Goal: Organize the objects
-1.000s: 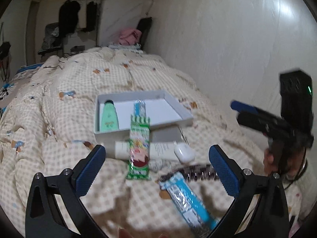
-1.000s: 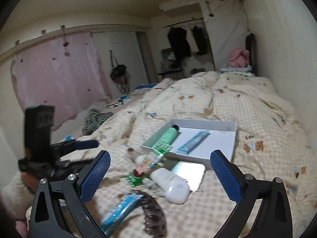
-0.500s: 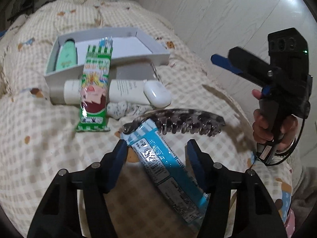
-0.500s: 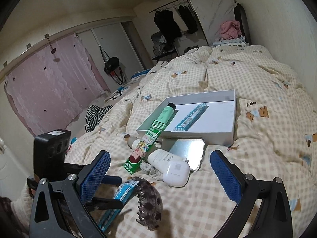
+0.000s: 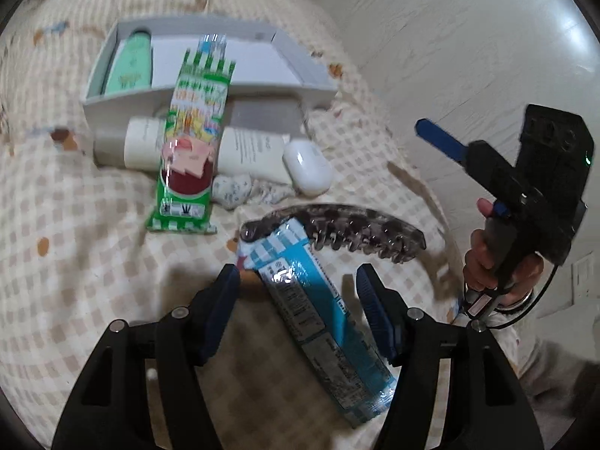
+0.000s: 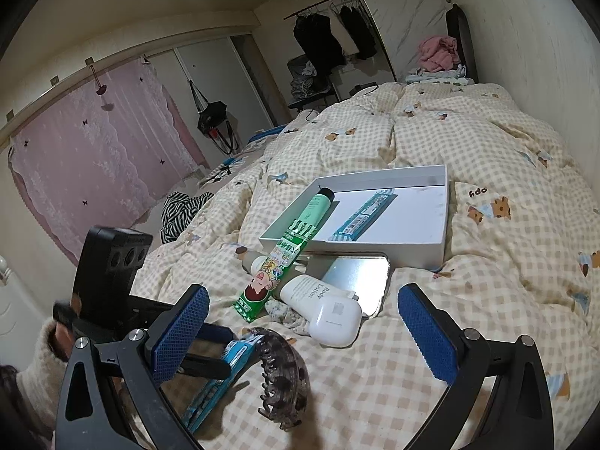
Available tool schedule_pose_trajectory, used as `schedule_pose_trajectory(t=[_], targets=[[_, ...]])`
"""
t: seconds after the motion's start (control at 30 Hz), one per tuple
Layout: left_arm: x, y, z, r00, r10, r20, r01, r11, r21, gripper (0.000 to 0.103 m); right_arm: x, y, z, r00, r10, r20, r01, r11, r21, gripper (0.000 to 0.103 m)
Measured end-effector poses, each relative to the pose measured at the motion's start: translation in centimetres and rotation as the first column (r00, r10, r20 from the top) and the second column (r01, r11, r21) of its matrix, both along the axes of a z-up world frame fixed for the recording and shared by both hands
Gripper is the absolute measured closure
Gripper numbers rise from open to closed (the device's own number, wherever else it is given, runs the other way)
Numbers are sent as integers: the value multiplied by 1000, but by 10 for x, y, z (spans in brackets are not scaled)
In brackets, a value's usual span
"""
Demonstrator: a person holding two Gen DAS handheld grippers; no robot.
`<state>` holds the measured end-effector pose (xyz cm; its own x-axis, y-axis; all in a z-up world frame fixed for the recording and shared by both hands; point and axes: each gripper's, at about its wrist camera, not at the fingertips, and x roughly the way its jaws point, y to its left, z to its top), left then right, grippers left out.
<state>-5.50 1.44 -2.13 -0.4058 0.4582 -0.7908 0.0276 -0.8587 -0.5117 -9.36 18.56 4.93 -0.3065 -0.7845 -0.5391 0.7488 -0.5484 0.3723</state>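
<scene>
- Bedroom; the bed (image 6: 468, 142) is covered by a cream checked quilt with bear prints. Pink lace curtain (image 6: 93, 150) on the far side, dark clothes on a rail (image 6: 330, 37).
- White shallow box (image 6: 442, 225) on the quilt holds a mint-green bottle (image 6: 318, 206) and a blue-striped sachet (image 6: 363, 213).
- Readable writing: "Body Lotion" on the white tube (image 6: 311, 292); "opy" or similar stitched on the quilt beside the box. Print on the green cartoon packet (image 5: 191, 131) is too blurred to read.
- Green packet leans on the box's front wall, across the lotion tube. White earbud case (image 5: 307, 172), a small mirror (image 6: 356, 281) and a scrap of patterned cloth (image 5: 232, 191) sit just beside.
- Dark hair claw (image 5: 337, 225) lies touching the top end of the blue packet (image 5: 322, 322).
- Left gripper (image 5: 296, 300): jaws have just been closing, now straddling the blue packet, pads not visibly pressing it.
- Right gripper (image 6: 300, 333): spread wide, nothing held, above the hair claw.
</scene>
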Motion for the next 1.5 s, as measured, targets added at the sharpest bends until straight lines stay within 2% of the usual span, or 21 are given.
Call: schedule_pose_trajectory(t=[0.1,0.13,0.2,0.23,0.27,0.43,0.57,0.63,0.7,0.73,0.77,0.87,0.9,1.03,1.13,1.23,1.33,1.5], targets=[[-5,7,-5,999,-14,42,16,1000,-27,40,1,-1,0,1000,1,0,-1,1000,6,0],[-6,8,-7,999,-6,47,7,1000,-28,44,1,-1,0,1000,1,-1,-1,1000,8,0],[-6,6,-9,998,13,57,-10,999,-44,63,2,-1,1,1000,0,-4,0,1000,8,0],[-6,6,-11,998,15,63,-12,999,-38,70,1,-1,0,1000,1,-1,-1,1000,6,0],[-5,5,-12,998,11,65,-9,1000,-28,71,1,-1,0,1000,1,0,-1,1000,7,0],[1,-1,-1,1000,24,9,-24,1000,-17,73,2,-1,-1,1000,4,6,-4,1000,10,0],[5,-14,21,994,69,-80,-71,997,-19,73,4,-2,0,1000,11,2,-11,1000,7,0],[9,-22,35,985,101,-141,-108,993,-46,73,5,-1,-1,1000,15,-1,-15,1000,5,0],[9,-26,45,979,116,-169,-135,985,-105,73,5,-2,-1,1000,17,0,-17,1000,4,0],[9,-27,50,975,119,-186,-151,974,-170,73,4,-2,-2,1000,17,2,-17,1000,5,0],[8,-27,53,975,108,-192,-155,957,-246,73,4,-3,-3,1000,18,3,-18,1000,7,0],[8,-27,51,981,84,-176,-148,905,-398,72,4,-5,-5,1000,22,8,-22,1000,12,0],[7,-25,47,982,78,-171,-143,900,-412,72,4,-5,-5,1000,25,9,-25,1000,13,0],[4,-16,11,990,45,-131,-98,895,-436,72,4,-10,-8,999,32,13,-32,999,25,0],[0,-6,-9,991,16,-131,-74,888,-454,73,5,-12,-9,999,33,14,-34,999,33,0],[4,2,-11,987,2,-160,-77,883,-462,73,5,-13,-10,999,32,18,-32,999,35,0],[3,-4,-14,986,27,-164,-95,902,-421,72,6,-15,-12,999,36,25,-37,999,37,0],[5,-7,-18,985,53,-167,-113,919,-379,71,9,-19,-15,998,59,33,-60,997,50,0]])
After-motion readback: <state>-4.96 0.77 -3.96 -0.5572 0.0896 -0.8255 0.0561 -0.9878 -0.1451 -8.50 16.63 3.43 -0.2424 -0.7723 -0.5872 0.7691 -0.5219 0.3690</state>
